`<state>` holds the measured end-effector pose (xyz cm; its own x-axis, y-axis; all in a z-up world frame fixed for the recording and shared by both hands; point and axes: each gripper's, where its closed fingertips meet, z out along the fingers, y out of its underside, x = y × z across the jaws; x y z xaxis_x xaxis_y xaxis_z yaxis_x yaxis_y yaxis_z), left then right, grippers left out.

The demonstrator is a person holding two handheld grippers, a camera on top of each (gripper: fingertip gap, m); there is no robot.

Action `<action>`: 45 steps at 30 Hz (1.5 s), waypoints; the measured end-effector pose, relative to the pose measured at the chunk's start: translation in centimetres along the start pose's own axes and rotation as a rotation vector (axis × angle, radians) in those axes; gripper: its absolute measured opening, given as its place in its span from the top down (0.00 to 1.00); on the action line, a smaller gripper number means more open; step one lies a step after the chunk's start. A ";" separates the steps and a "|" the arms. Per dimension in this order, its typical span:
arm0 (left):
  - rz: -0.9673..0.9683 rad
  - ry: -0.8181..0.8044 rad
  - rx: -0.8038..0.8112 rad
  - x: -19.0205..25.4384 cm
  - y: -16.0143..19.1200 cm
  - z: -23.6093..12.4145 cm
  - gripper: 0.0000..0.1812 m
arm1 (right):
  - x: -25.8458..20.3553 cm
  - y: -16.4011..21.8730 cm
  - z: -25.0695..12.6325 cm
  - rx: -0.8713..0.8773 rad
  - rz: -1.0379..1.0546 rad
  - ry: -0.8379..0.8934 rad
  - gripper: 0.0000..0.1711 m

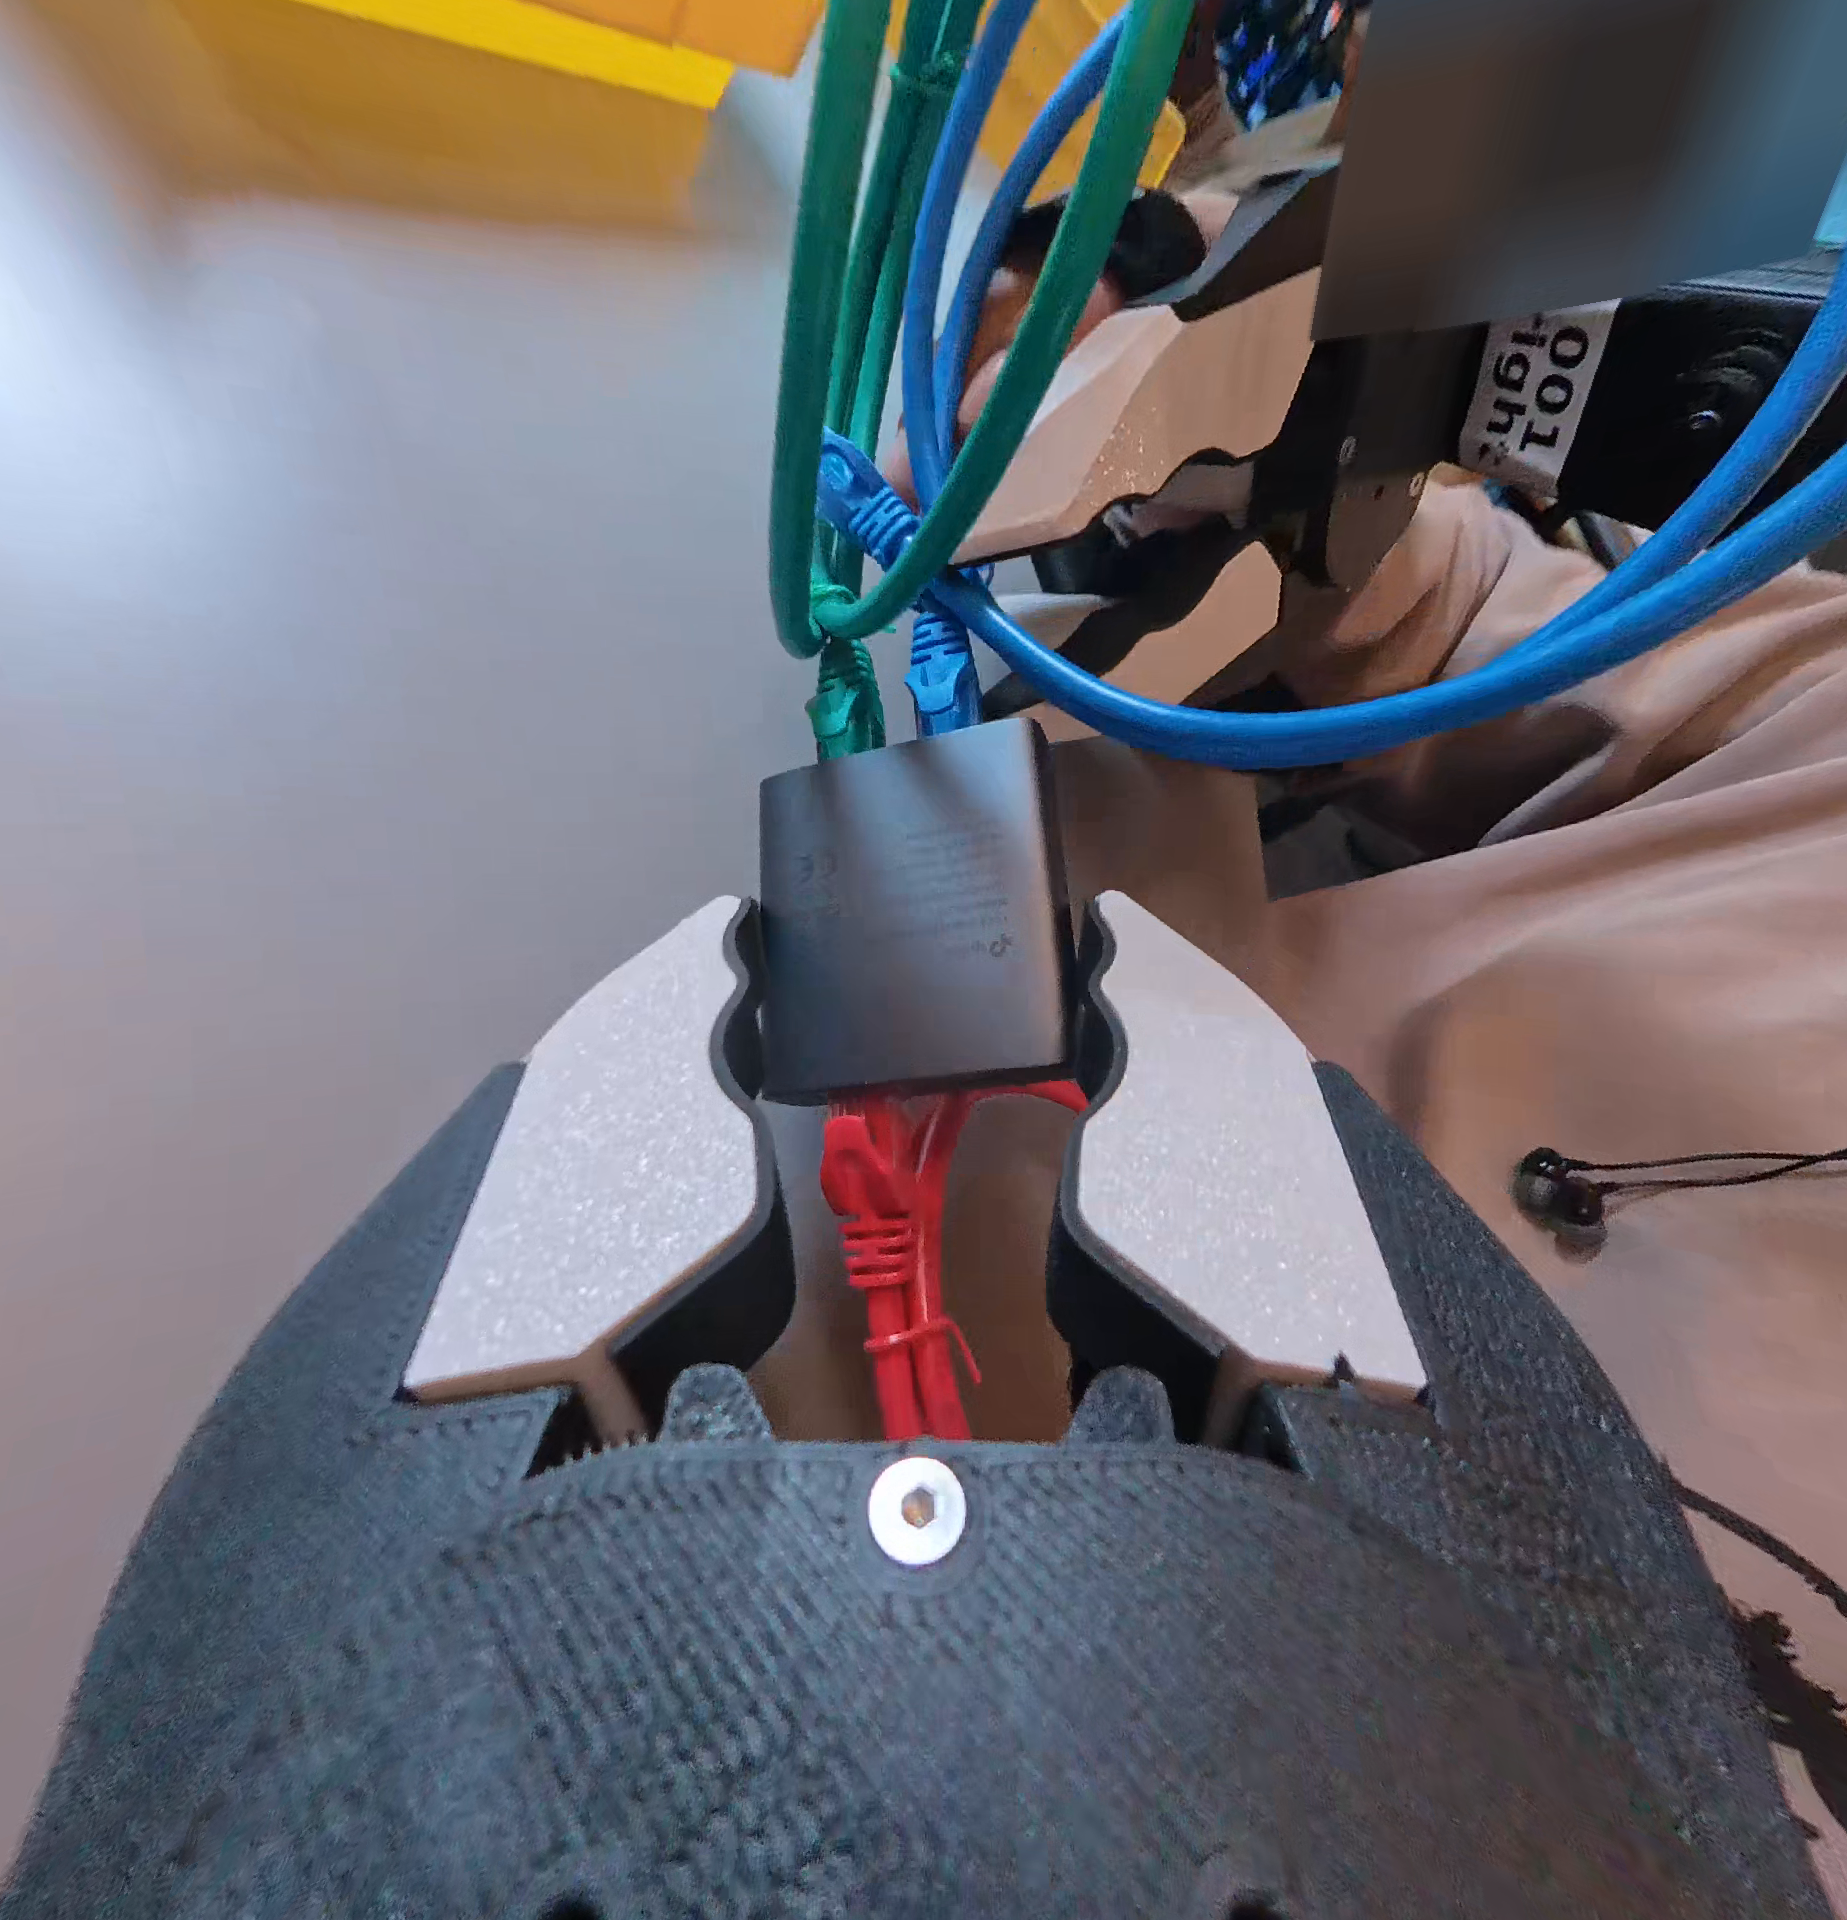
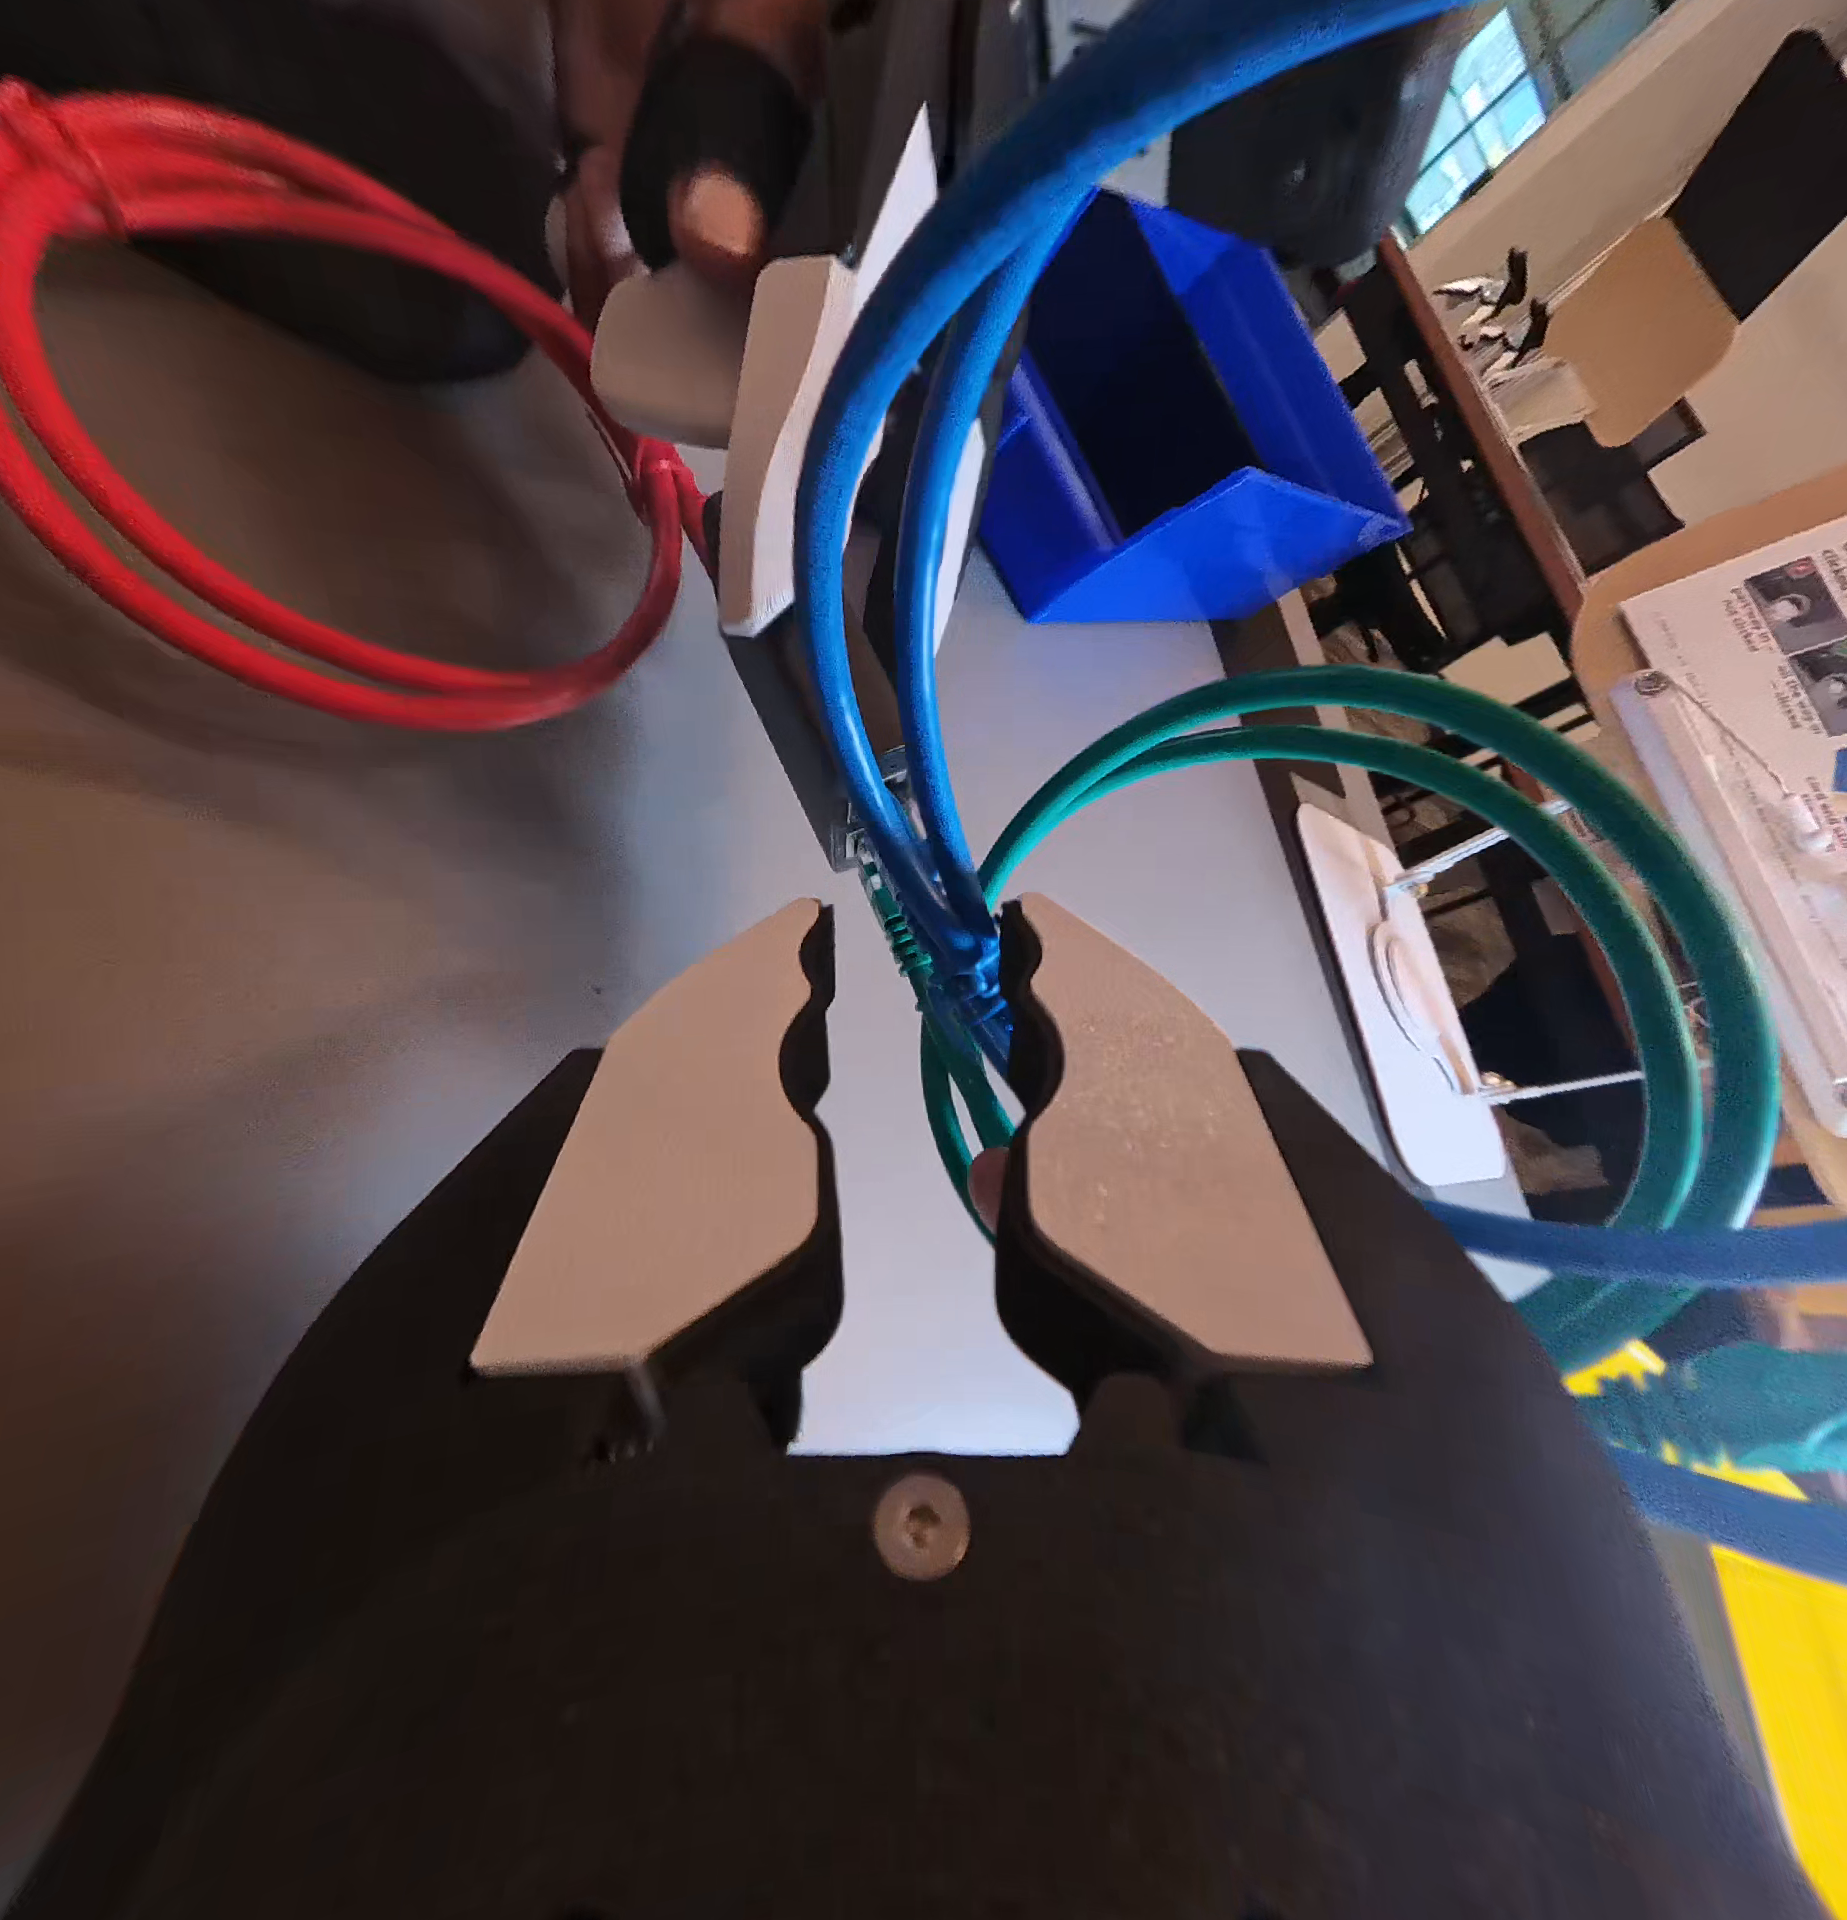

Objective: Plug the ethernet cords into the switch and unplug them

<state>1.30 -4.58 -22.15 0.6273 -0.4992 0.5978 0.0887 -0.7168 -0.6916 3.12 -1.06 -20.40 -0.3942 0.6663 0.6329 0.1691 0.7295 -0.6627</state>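
Left gripper (image 1: 917, 971): closed on the black switch (image 1: 914, 914), one pale finger pad pressed to each side of the housing; the switch is held up off the surface.
Right gripper (image 2: 914, 997): jaws apart with a clear gap between them, clamped on nothing; the blue and green plugs sit in the gap against the right-hand finger (image 2: 1137, 1132), touching or just beside it.
Switch: its flat black face is turned to the left wrist camera, cords leaving from both its far and near edges.
Green cord (image 1: 846, 707): plug seated in the far edge of the switch, left of the blue one; its loops rise toward the top of the left wrist view and sweep wide to the right in the right wrist view.
Blue cord (image 1: 940, 675): one plug seated in the far edge just beside the green; a second blue plug (image 1: 862, 499) hangs loose above, tangled among the green loops.
Red cord (image 1: 888, 1236): runs from the near edge of the switch back between the left fingers, bundled with a tie; its coil lies at upper left in the right wrist view.
Table (image 2: 1158, 831): pale grey surface beneath the switch.
Blue bin (image 2: 1189, 436): open, on the table beyond the switch.
Yellow object (image 1: 462, 114): blurred, far upper left.
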 end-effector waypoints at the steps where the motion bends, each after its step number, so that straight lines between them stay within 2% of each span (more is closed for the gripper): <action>1: 0.013 -0.010 -0.022 0.0 0.3 0.2 0.68 | -0.2 0.3 0.2 -0.022 -0.034 0.006 0.82; 6: 0.115 -0.076 -0.135 0.0 1.9 1.0 0.68 | -1.1 1.0 0.6 -0.101 -0.109 -0.012 0.88; 11: 0.258 -0.161 -0.127 -0.6 1.4 0.8 0.69 | -1.2 1.5 0.5 -0.186 -0.103 -0.010 0.91; 12: 0.329 -0.177 -0.111 -0.4 1.0 0.6 0.81 | -1.1 1.6 0.6 -0.201 -0.079 -0.009 0.91; 15: 0.572 -0.344 -0.099 -0.7 -0.1 -0.1 0.80 | -1.1 2.4 0.7 -0.213 0.080 -0.047 0.91; 18: 0.745 -0.479 -0.194 -1.5 0.6 0.3 0.80 | -0.6 2.4 0.7 -0.193 0.197 -0.057 0.91; 21: 0.845 -0.565 -0.231 -2.2 0.5 0.6 0.88 | -0.7 1.6 0.6 -0.153 0.258 -0.083 0.91; 25: 0.841 -0.509 -0.239 -1.7 0.8 0.5 0.88 | -1.5 1.2 0.4 -0.145 0.302 -0.147 0.91; 29: 0.838 -0.537 -0.273 -2.2 1.0 0.2 0.88 | -1.4 0.6 -0.6 -0.158 0.233 -0.169 0.92; 32: 0.709 -0.594 -0.282 -3.7 0.9 -0.7 0.88 | -2.2 -2.3 -2.4 -0.062 0.299 -0.284 0.95; 34: 0.593 -0.554 -0.256 -3.8 1.0 -0.7 0.88 | -4.0 -2.9 -2.8 -0.040 0.273 -0.379 0.94; 37: 0.534 -0.480 -0.236 -2.9 1.2 -0.2 0.88 | -4.2 -0.9 -0.5 -0.118 0.132 -0.254 0.93; 41: 0.618 -0.467 -0.271 -2.0 1.7 0.4 0.88 | -2.9 -0.3 1.6 -0.130 0.191 -0.191 0.92; 45: 0.764 -0.491 -0.305 -2.2 1.8 -0.1 0.88 | -2.1 -0.1 1.4 -0.120 0.231 -0.185 0.91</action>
<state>-0.01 -4.83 -24.67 0.6927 -0.6743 -0.2558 -0.6407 -0.4125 -0.6475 2.69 -2.73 -22.22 -0.4885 0.7852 0.3805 0.3743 0.5825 -0.7215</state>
